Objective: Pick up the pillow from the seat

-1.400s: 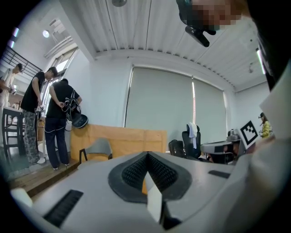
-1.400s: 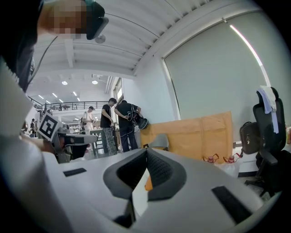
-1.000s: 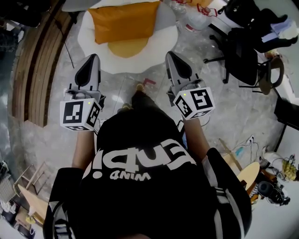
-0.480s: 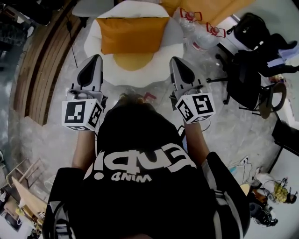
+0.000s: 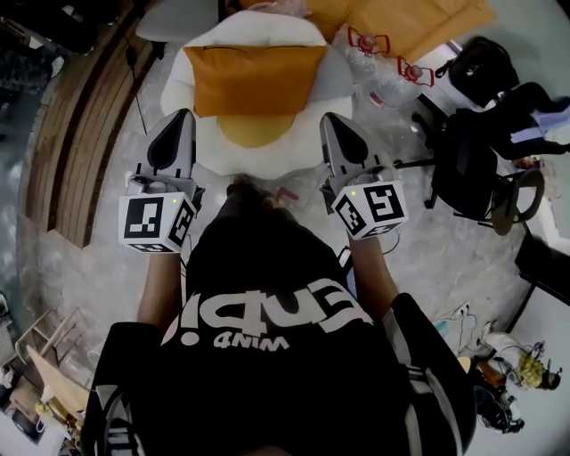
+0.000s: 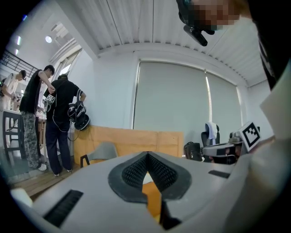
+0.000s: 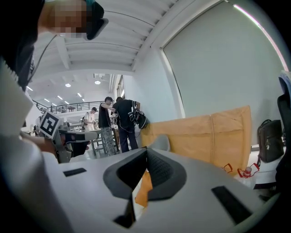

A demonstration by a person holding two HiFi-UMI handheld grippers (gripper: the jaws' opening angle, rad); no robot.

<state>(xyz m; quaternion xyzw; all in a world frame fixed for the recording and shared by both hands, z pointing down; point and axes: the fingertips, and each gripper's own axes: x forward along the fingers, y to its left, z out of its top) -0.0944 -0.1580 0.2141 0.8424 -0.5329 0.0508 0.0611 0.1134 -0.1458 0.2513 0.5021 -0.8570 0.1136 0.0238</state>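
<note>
An orange pillow (image 5: 256,78) lies on the white egg-shaped seat (image 5: 307,134), with the seat's yellow round patch (image 5: 255,130) showing just below it. My left gripper (image 5: 179,119) is shut and empty, hovering short of the seat's left edge. My right gripper (image 5: 331,123) is also shut and empty, over the seat's right edge. Both point toward the pillow without touching it. In the left gripper view a sliver of the orange pillow (image 6: 152,200) shows through the gap behind the shut jaws; the right gripper view shows the pillow (image 7: 144,190) the same way.
A wooden strip (image 5: 62,134) runs along the floor at the left. Water bottles (image 5: 374,67) with red handles and a tan panel (image 5: 419,18) stand beyond the seat at right. Black office chairs and a bag (image 5: 481,107) crowd the right. People (image 6: 50,123) stand in the background.
The seat and pillow have shifted down and closer in the head view as the person steps toward them. Both grippers stay shut and level.
</note>
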